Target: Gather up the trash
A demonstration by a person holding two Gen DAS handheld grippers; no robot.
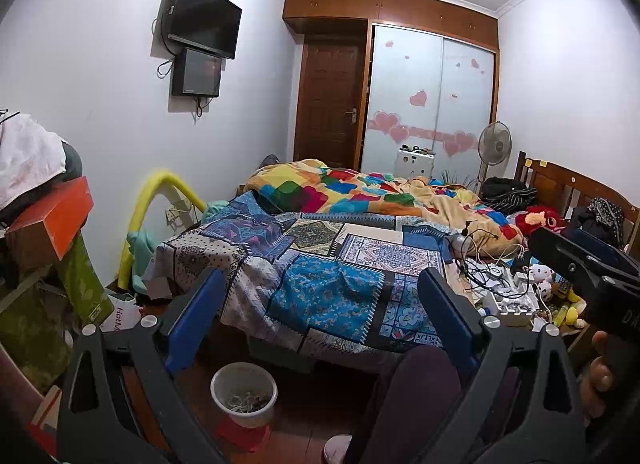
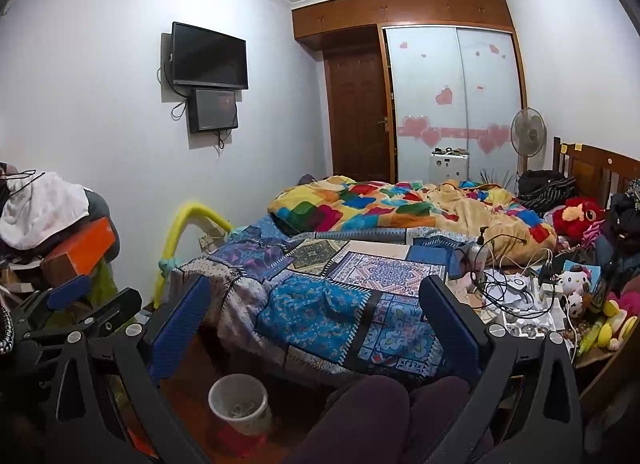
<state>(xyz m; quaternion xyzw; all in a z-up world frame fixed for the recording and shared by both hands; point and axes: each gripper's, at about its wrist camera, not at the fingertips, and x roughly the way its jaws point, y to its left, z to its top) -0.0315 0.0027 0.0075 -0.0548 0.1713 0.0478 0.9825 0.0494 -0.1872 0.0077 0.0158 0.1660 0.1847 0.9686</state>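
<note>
Grippers both held wide apart, nothing between the fingers — left gripper [image 1: 320, 300] and right gripper [image 2: 316, 304] hang above the foot of the bed [image 1: 320, 264]. White trash bin [image 1: 244, 394] stands on the floor below, holding what looks like tangled scraps — too small to identify.

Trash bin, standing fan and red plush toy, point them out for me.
trash bin [image 1: 243, 392], left wrist view, inner wall.
standing fan [image 2: 528, 132], right wrist view, grille centre.
red plush toy [image 2: 576, 215], right wrist view, its face.

Bed [image 1: 320, 264], patchwork cover, colourful quilt [image 1: 360, 191]
</note>
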